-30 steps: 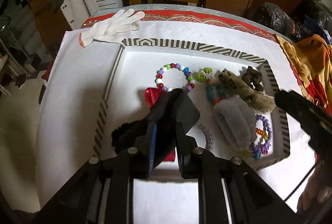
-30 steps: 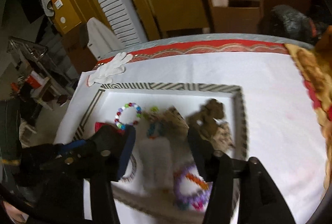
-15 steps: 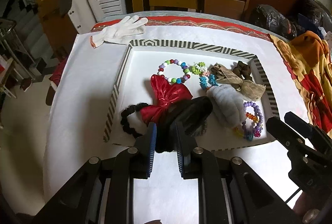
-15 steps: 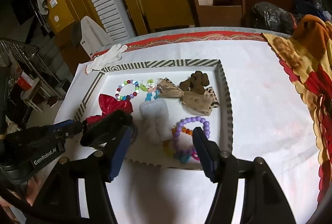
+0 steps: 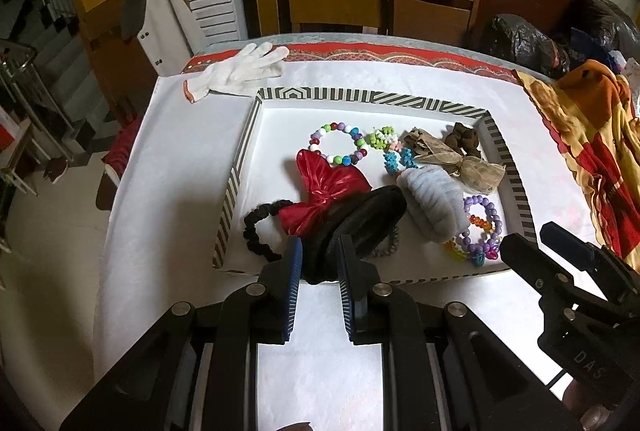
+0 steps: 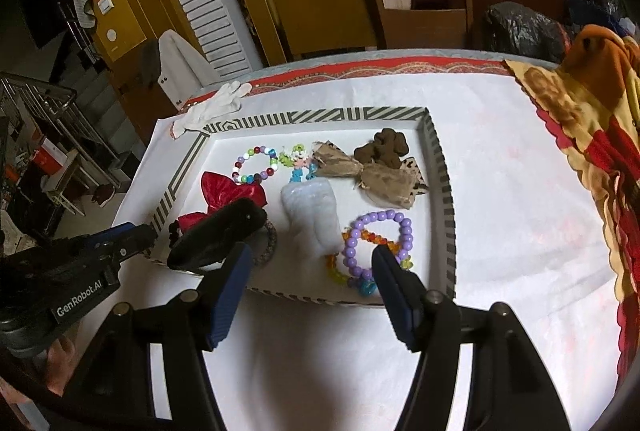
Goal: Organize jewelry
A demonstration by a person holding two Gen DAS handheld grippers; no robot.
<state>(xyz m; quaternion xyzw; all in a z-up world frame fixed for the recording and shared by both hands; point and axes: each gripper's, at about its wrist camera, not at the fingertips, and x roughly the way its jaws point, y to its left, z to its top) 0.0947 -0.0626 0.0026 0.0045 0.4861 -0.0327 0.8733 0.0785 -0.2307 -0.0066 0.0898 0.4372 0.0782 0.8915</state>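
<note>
Over tray (image 5: 236, 175), left gripper (image 5: 317, 263) probably level

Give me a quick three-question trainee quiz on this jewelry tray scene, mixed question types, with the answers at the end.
1. True or false: the left gripper is shut on the black fluffy hair accessory.
2. Which lies outside the striped-rim white tray? A) red satin bow B) white cotton glove C) purple bead bracelet
3. Fill in: the right gripper has its jaws ____ and holds nothing.

Key: 1 true; 2 B; 3 open
</note>
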